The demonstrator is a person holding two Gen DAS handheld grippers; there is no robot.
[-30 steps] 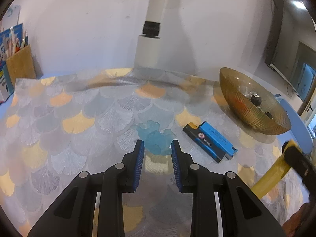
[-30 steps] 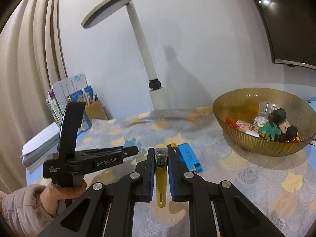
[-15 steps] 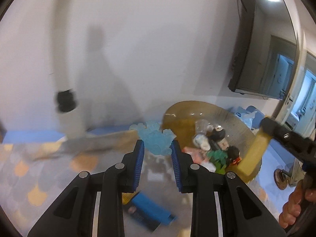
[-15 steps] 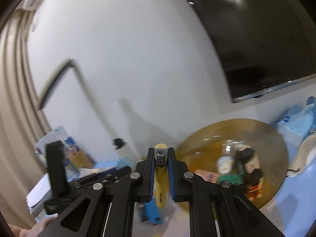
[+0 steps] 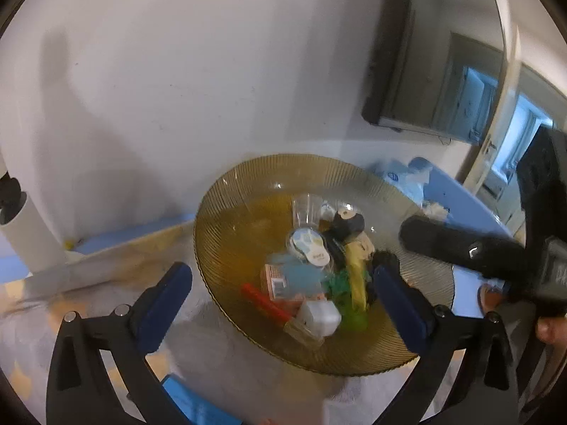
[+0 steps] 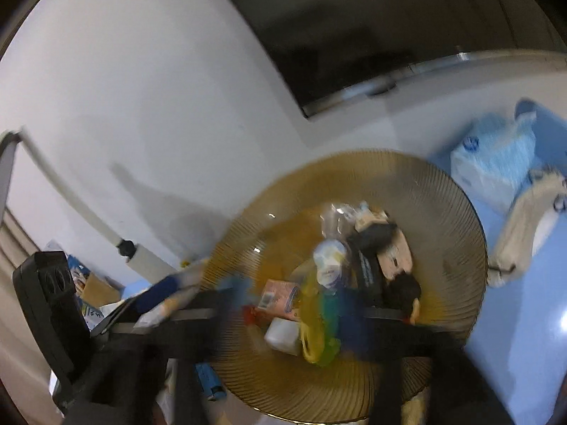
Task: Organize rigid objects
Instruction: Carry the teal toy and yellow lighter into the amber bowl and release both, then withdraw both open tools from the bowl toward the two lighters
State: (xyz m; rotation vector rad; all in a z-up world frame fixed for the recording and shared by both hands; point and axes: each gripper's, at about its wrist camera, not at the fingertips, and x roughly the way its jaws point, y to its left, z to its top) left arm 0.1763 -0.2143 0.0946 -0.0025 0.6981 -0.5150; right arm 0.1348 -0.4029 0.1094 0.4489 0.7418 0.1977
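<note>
An amber ribbed glass bowl (image 5: 248, 212) sits on the table (image 5: 88, 283) at the far side, close to the white wall, and I am looking down into it from both of my grippers. It already holds a heap of small hard things: a yellow stick (image 5: 356, 279) lying over a green piece (image 5: 340, 283), a pale blue toy (image 5: 299, 274), a red pen-like bar (image 5: 265, 301), a white block (image 5: 319, 315), an orange packet (image 5: 274, 279), a clear cup (image 5: 306, 209), a round white lid (image 5: 308, 246) and a dark figure (image 5: 349, 223).

My left gripper (image 5: 280, 290) hangs over the near rim of the bowl. Its jaws are opening and stand wide apart, with nothing pressed between the blue pads; the toy lies loose in the bowl below them.

My right gripper (image 6: 287, 301) is badly blurred in its own view. Its jaws are opening too, and I see no grip on the yellow stick (image 6: 308, 322), which seems to lie free among the heap.

So I judge that both drops are just made, and most of the sorting is done.

One thing appears to be left: a blue lighter (image 5: 184, 400) lies on the table near me, outside the bowl and to its left. In the right view it peeks out under the near rim (image 6: 211, 384). Whether more things wait elsewhere on the table I cannot tell, since little of it shows.

To the far right, past the bowl, a blue plastic bag (image 6: 492, 163) rests on a blue surface.
</note>
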